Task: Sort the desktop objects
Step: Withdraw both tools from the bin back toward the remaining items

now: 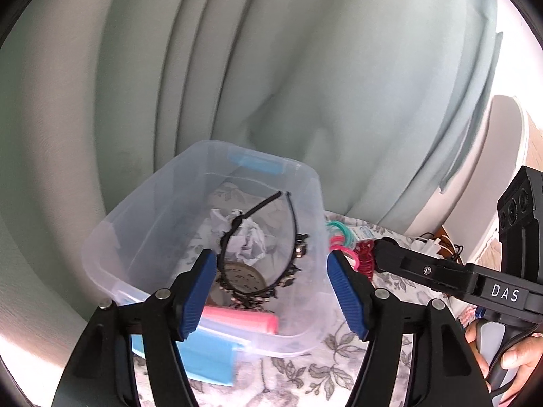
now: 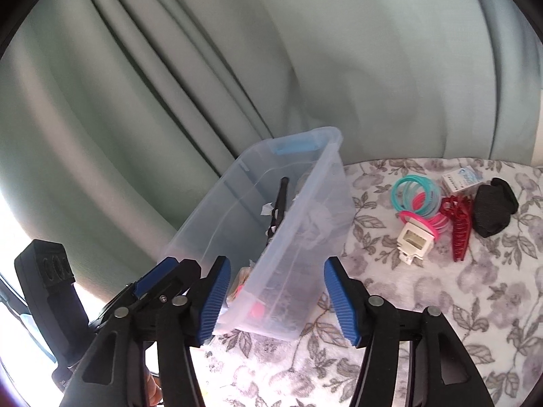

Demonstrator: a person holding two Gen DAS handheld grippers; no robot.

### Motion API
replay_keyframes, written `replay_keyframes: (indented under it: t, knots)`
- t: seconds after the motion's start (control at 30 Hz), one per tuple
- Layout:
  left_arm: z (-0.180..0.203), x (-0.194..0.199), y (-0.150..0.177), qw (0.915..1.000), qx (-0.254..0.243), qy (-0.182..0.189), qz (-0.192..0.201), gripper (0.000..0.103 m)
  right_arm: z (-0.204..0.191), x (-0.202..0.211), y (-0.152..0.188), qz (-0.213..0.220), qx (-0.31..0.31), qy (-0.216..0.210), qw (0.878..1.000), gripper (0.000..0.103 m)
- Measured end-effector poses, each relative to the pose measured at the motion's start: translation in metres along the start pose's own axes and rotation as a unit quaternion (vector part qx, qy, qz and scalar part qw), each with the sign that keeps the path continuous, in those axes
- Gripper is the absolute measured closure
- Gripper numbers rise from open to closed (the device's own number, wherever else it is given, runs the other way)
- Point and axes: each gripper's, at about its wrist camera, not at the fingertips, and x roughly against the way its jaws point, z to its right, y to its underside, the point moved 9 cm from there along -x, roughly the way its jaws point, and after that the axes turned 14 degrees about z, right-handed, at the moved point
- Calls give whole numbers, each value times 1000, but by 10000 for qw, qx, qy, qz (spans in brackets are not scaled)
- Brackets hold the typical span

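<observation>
Clear bin (image 1: pixel 142 237) between both spread grippers (image 1: pixel 271 291) (image 2: pixel 276 300) — red clip (image 2: pixel 460 229) only rightward.

The right gripper (image 2: pixel 276 300) hangs with its jaws spread wide, straddling the near corner of a clear plastic bin (image 2: pixel 298 224) on the floral-covered surface (image 2: pixel 441 288). A black headband (image 2: pixel 280 203) stands inside the bin. At two o'clock from the bin lie teal and pink rings (image 2: pixel 417 196), a red hair claw (image 2: pixel 460 227), a white clip (image 2: pixel 415 242), a small box (image 2: pixel 463 179) and a black pouch (image 2: pixel 493 207). The left gripper (image 2: pixel 163 278) sits at eight o'clock.
</observation>
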Motion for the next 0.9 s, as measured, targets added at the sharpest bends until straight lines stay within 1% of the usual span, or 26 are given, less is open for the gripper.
replay_keyframes:
  t: [0.1, 0.33, 0.57, 0.77, 0.9]
  knots:
    - [14, -2, 1, 9999, -80, 59, -17, 34, 14, 8, -3, 104, -149, 38, 9998, 34]
    - [47, -8, 3, 9994, -271, 193, -63, 34, 59, 34, -11, 427, -519, 234, 9975, 29]
    - [90, -23, 14, 9975, -525, 414, -225, 34, 111, 60, -16, 812, -965, 498, 9908, 20]
    - [123, -41, 30, 9940, -791, 596, -460, 34, 158, 75, -16, 951, -1294, 762, 9841, 19]
    - [140, -51, 39, 9919, -918, 652, -591, 34, 181, 78, -12, 947, -1460, 807, 9814, 19]
